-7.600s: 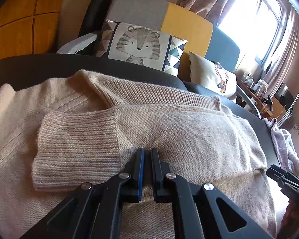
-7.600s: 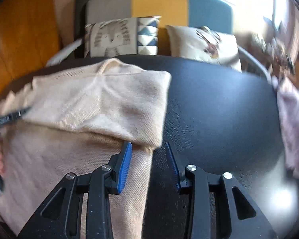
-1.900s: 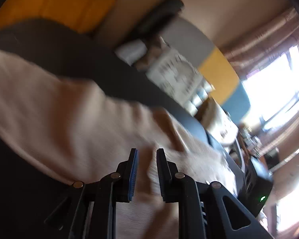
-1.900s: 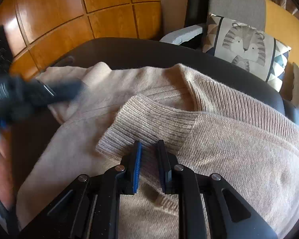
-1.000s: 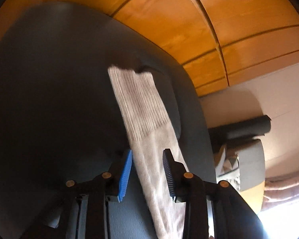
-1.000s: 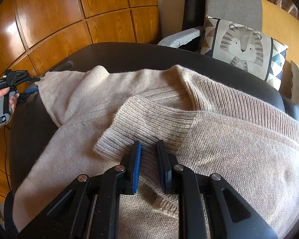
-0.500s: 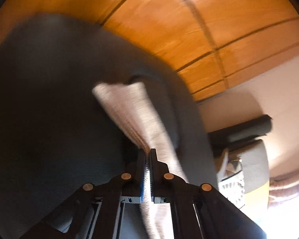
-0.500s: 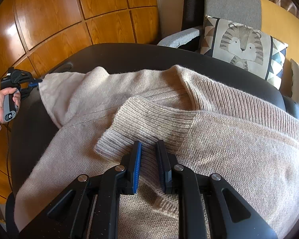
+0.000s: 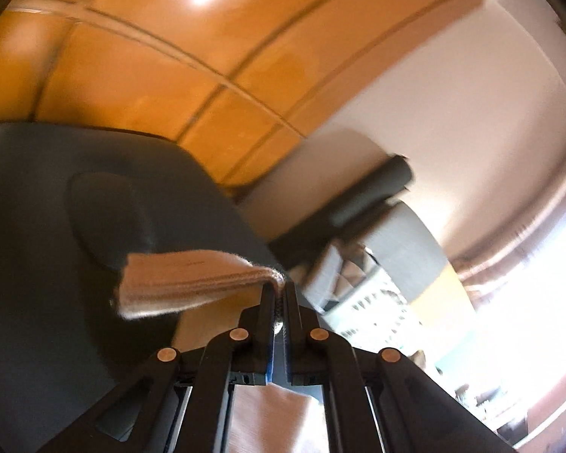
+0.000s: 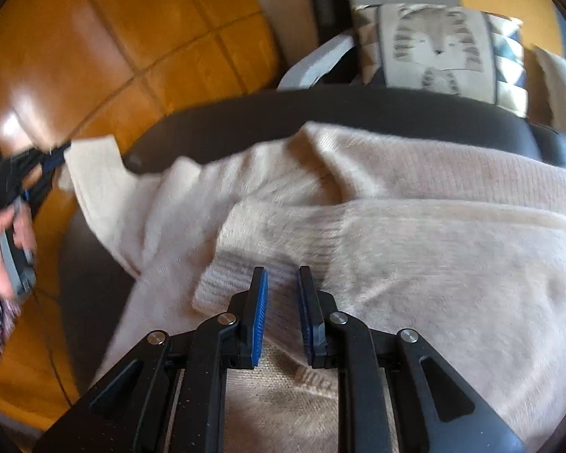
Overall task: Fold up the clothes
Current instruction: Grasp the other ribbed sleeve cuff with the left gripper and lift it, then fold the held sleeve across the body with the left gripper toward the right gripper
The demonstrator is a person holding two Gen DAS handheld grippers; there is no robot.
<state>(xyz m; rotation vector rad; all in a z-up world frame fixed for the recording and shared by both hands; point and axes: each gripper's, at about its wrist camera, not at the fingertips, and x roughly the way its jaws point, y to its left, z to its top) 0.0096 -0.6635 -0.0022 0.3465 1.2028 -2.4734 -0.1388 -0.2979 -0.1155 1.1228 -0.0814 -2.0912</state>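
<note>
The left gripper [image 9: 278, 294] pinches the sleeve cuff [image 9: 185, 281] clear of the dark table [image 10: 396, 113] to fold it inward, while the right gripper [image 10: 282, 287], jaws narrowly apart, hovers over the sweater [image 10: 415, 249] spread on that table

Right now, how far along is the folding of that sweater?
Partly done. One sleeve already lies folded across the sweater on the dark table. In hand: the left tongs are shut on the other sleeve's cuff, lifted off the table. The right tongs sit over the folded sleeve, a gap between the pads. Left: laying that sleeve over, then folding the body.
</note>
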